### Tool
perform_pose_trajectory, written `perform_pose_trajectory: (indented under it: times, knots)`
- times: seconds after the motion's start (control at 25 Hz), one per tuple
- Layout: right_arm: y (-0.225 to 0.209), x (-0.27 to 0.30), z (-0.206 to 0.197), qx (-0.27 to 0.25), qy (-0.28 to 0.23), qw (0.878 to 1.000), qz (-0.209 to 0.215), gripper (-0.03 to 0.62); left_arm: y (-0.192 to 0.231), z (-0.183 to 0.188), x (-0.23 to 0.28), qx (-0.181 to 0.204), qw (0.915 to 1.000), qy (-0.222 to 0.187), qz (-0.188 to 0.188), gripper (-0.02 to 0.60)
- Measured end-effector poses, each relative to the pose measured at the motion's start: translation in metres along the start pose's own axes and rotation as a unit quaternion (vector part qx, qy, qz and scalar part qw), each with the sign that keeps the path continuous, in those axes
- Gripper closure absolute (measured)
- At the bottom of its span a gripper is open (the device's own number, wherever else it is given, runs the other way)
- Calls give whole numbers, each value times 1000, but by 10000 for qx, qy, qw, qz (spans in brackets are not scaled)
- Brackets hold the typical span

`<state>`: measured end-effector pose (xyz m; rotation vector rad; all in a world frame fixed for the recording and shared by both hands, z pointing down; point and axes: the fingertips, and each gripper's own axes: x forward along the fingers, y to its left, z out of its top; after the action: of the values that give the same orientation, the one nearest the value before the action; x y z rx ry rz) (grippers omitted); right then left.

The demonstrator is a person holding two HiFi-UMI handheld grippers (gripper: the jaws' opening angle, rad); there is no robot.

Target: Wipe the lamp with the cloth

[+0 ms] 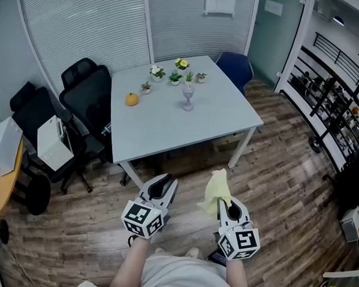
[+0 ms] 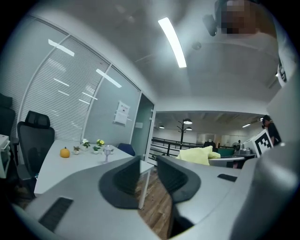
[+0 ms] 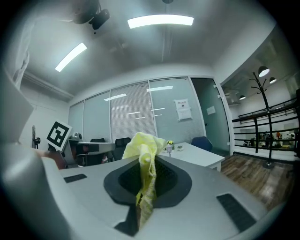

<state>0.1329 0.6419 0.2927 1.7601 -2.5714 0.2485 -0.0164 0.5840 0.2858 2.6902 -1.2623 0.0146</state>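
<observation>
A small goblet-shaped lamp [image 1: 188, 98] of clear glass stands upright near the far middle of the white table [image 1: 168, 136]; it also shows small in the left gripper view as the lamp [image 2: 108, 151]. My right gripper [image 1: 222, 203] is shut on a yellow cloth [image 1: 216, 193], which sticks up from between its jaws. In the right gripper view the cloth [image 3: 145, 147] is pinched between the pads of the right gripper [image 3: 146, 166]. My left gripper [image 1: 165, 184] holds nothing; its jaws stand a narrow gap apart in the left gripper [image 2: 149, 164] view. Both grippers hover over the wooden floor, short of the table's near edge.
An orange pumpkin [image 1: 131, 99] and several small potted plants [image 1: 174, 75] sit on the table behind the lamp. Black office chairs [image 1: 89, 99] stand at the left, one bearing a white box [image 1: 53, 144]. A blue chair [image 1: 234, 66] is at the far corner, a railing [image 1: 332, 100] on the right.
</observation>
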Motion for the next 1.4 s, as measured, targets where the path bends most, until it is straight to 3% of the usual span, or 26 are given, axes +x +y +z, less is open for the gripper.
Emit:
perform_pose_trajectory:
  times: [0.04, 0.08, 0.16, 0.4, 0.64, 0.92, 1.24, 1.4]
  knots:
    - [-4, 0, 0, 23, -1, 10000, 11, 568, 1, 1, 1, -26, 9999, -87, 87, 413]
    - [-7, -1, 0, 34, 3, 10000, 18, 568, 3, 1, 2, -36, 9997, -163, 177, 318]
    - [-13, -2, -2, 45, 15, 10000, 16, 568, 6, -1, 4, 4, 9992, -233, 325, 299]
    - [-31, 14, -5, 152, 43, 9999, -17, 568, 24, -14, 26, 1, 9986, 84, 517, 288]
    - [-57, 68, -11, 158, 190, 9997, -54, 568, 64, -25, 75, -120, 9984, 213, 502, 290]
    - [-114, 206, -18, 104, 423, 9987, -264, 568, 170, -30, 198, -114, 9982, 421, 411, 290]
    - [-163, 375, 19, 116, 574, 9970, -501, 568, 300, -14, 331, 148, 9945, 1029, 126, 290]
    - [-183, 430, 26, 101, 725, 9952, -649, 568, 346, -31, 384, 500, 9864, 1553, -210, 290]
